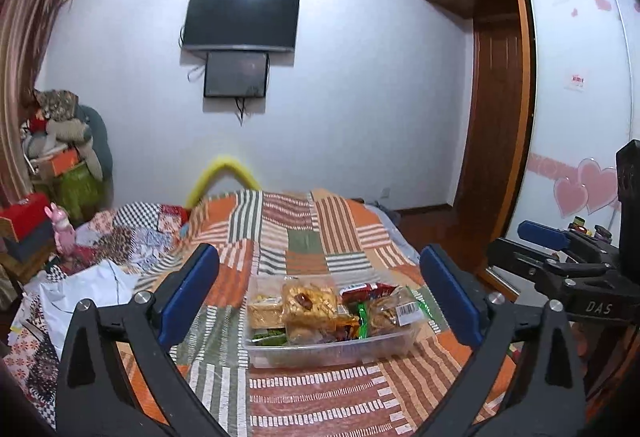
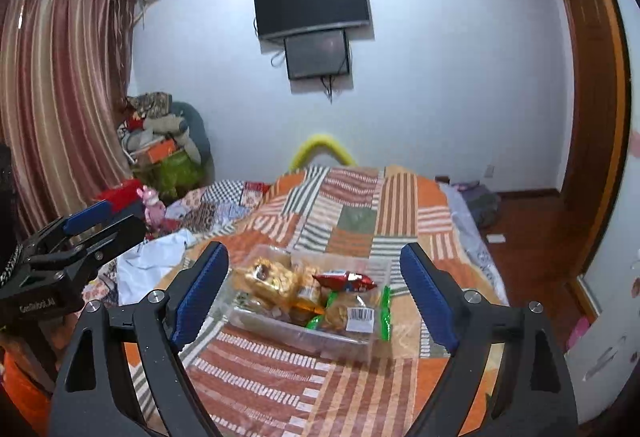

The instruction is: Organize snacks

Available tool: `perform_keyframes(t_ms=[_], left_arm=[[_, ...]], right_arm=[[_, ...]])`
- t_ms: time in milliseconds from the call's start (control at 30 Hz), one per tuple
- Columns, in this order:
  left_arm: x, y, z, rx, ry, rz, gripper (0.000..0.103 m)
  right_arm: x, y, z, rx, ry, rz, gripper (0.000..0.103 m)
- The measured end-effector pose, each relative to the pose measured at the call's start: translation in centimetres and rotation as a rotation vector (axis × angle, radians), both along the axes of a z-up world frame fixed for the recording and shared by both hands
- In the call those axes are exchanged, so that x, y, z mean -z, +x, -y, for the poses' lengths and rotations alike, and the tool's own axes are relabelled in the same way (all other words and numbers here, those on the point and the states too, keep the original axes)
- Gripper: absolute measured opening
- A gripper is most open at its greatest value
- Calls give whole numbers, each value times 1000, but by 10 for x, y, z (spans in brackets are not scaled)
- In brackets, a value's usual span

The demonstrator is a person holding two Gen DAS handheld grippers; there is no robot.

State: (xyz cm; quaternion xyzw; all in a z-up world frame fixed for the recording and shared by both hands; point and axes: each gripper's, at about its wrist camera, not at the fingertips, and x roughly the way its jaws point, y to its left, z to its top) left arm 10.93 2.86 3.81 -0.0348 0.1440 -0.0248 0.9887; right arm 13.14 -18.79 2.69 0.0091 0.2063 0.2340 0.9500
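A clear plastic bin [image 1: 328,351] [image 2: 340,341] sits on the striped patchwork bedspread and holds several snack packs. A golden pastry pack [image 1: 309,301] [image 2: 266,277], a red packet [image 1: 366,289] [image 2: 345,280] and a clear bag with a barcode label [image 1: 394,311] [image 2: 352,311] lie on top. My left gripper [image 1: 318,281] is open and empty, held above the bed just short of the bin. My right gripper [image 2: 314,277] is open and empty, also short of the bin. Each gripper shows at the side of the other's view.
The bedspread [image 1: 320,397] covers the bed. White plastic bags [image 1: 80,289] and loose fabric lie at its left. A pink toy [image 1: 64,233] and stacked boxes stand at the left. A wardrobe [image 1: 576,77] and wooden floor [image 2: 532,237] are at the right.
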Motion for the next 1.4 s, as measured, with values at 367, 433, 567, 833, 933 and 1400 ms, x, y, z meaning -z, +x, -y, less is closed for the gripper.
perform_keyframes(t_ms=[367,433,567,833,933,1400], left_arm=[[4,-11,4,0,7,6,103],[4,-13,5,1,9,5,103],[7,-16,6,3,8,-1,103],[6,-16,6,2,-1,-5,103],[6,-17,7,0,2,-4,103],[5,-22,5,-1,0,-6,103]], right_arm=[[2,-13,-7,31,-19,41,103],[2,-16,-6,36,-28,46,103],[4,-17,-9,39,-34,47,103],[3,-23,-6,39,-29,45,103],[3,-24,-6,41,-23,45,103],[0,-26,-5,43,-20,51,103]])
